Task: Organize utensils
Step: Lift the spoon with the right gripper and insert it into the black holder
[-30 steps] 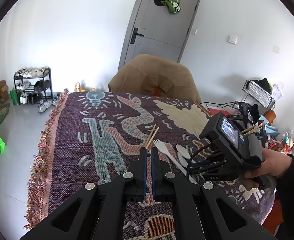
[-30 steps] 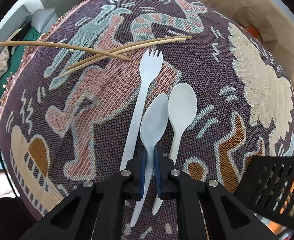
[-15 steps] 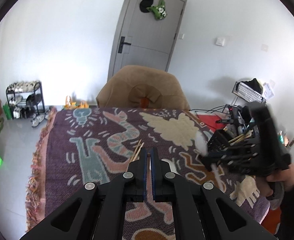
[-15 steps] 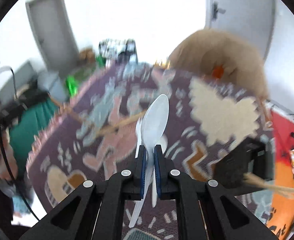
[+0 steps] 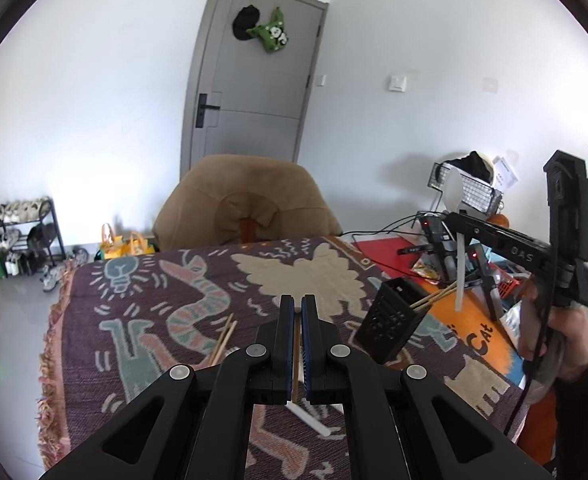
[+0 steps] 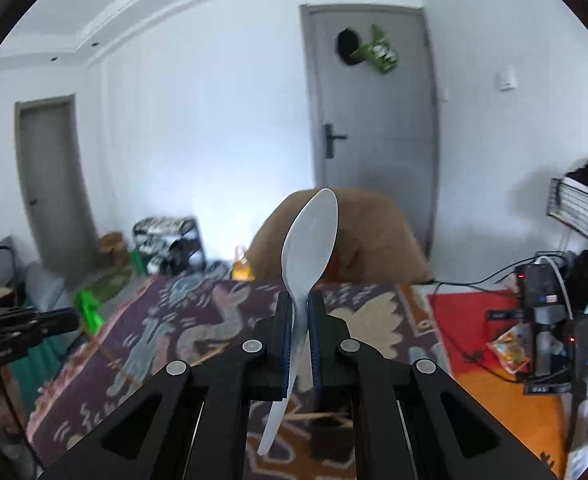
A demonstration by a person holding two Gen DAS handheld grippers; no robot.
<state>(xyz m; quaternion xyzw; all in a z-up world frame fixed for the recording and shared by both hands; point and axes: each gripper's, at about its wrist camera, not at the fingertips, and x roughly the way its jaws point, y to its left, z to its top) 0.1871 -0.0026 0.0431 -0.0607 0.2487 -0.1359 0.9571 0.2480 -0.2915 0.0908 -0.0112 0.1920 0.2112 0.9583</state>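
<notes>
My right gripper [image 6: 298, 320] is clamped on the white plastic spoon [image 6: 308, 240], bowl up, handle hanging down. The black perforated utensil holder [image 5: 390, 326], with wooden chopsticks [image 5: 434, 298] poking out, sits tilted on the patterned woven cloth [image 5: 141, 320] just below the spoon, so its long axis points nearly into the opening. My left gripper [image 5: 297, 340], nearer me, has its fingers almost together on a thin wooden stick [image 5: 295, 356].

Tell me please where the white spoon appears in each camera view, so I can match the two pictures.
Left wrist view: the white spoon is at the right, upright, bowl up, above the black holder.
Right wrist view: the spoon is at the centre, clamped in the right gripper.
Shared landmark: the grey door with the green toy.
</notes>
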